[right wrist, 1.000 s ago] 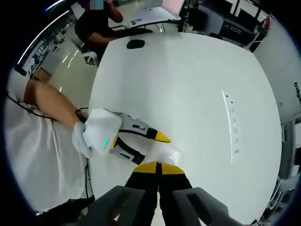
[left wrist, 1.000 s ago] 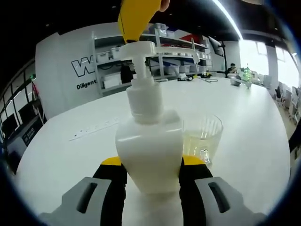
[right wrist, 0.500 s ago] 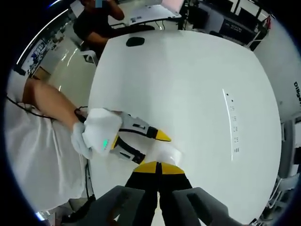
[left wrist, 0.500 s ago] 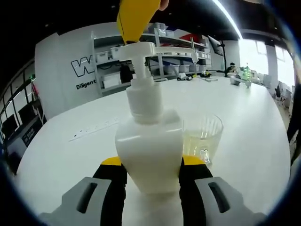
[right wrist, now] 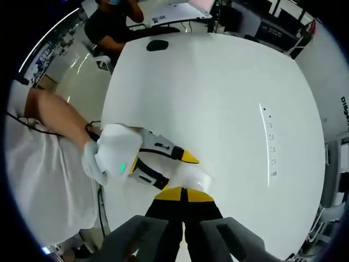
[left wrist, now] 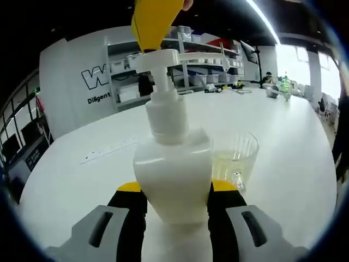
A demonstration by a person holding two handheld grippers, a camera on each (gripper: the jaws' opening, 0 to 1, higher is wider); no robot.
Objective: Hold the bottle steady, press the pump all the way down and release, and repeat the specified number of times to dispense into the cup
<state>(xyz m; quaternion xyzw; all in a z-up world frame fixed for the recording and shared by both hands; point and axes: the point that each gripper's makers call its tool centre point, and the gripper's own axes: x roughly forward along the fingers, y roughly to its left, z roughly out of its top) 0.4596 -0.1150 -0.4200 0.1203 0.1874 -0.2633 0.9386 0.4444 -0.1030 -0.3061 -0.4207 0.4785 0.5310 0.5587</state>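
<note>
In the left gripper view a white pump bottle (left wrist: 173, 174) stands upright on the white table, and my left gripper (left wrist: 177, 199) is shut on its body. Its pump head (left wrist: 158, 59) is up, with the yellow tip of my right gripper (left wrist: 152, 22) resting on top of it. A clear plastic cup (left wrist: 233, 161) with a little yellowish liquid stands just right of the bottle, under the spout. In the right gripper view my right gripper (right wrist: 184, 194) is shut, pointing down over the bottle (right wrist: 192, 177), and the left gripper (right wrist: 174, 164) holds the bottle from the left.
The round white table (right wrist: 218, 98) has a cable slot strip (right wrist: 270, 144) and a dark object (right wrist: 157, 45) at its far edge. A person's gloved hand (right wrist: 92, 161) and sleeve are at the left. Shelves (left wrist: 191, 65) and a green bottle (left wrist: 286, 84) stand beyond the table.
The right gripper's yellow tip has shifted slightly left atop the pump head. The bottle, cup and left gripper have not moved.
</note>
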